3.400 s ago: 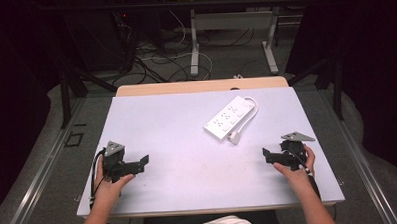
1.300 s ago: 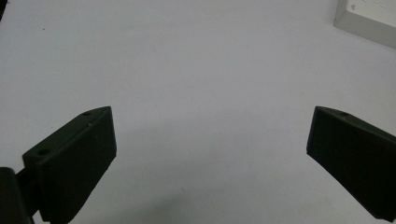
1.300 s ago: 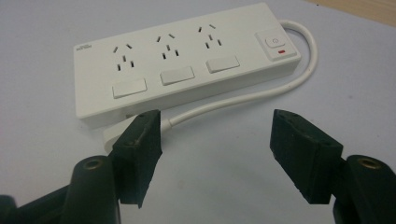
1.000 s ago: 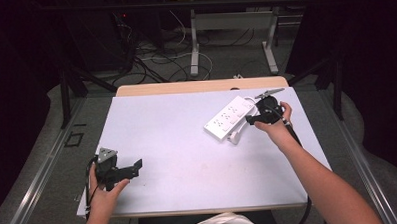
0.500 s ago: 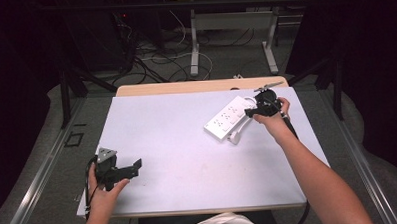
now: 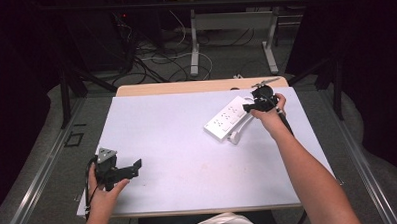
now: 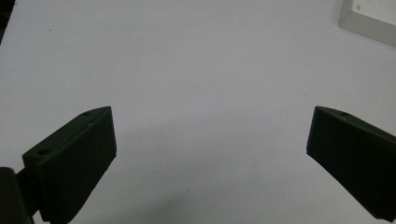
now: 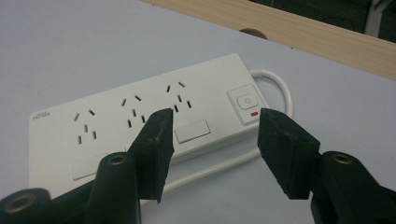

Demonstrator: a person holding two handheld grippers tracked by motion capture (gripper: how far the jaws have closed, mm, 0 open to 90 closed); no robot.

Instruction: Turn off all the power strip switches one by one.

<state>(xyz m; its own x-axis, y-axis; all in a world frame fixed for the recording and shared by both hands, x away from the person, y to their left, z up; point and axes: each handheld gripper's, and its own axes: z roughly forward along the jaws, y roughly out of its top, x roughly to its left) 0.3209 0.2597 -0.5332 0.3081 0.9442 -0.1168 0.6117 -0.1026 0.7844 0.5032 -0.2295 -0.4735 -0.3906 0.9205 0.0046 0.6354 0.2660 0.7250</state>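
White power strip [image 6: 228, 120] lies flat on the pale table [image 6: 188, 157], toward the far right part of the surface, set at a diagonal; its white cord [image 6: 236, 136] loops out beside its near edge. In the right gripper view the strip [image 8: 140, 121] shows three socket groups, a switch button with a red mark at one end, and the cord [image 8: 275, 88] curving away from that end. Right gripper [image 6: 256, 106] sits at the strip's far end, held by an outstretched arm; its jaws are spread, one over the strip's near edge by the last socket group, the other just off the switch end [image 8: 215, 140]. Cannot tell whether either jaw touches the strip. Left gripper [image 6: 133, 167] is at the near left of the table, well apart from the strip, jaws spread wide over bare surface [image 7: 208, 154]; a corner of the strip [image 7: 369, 21] shows at the top right of the left gripper view.
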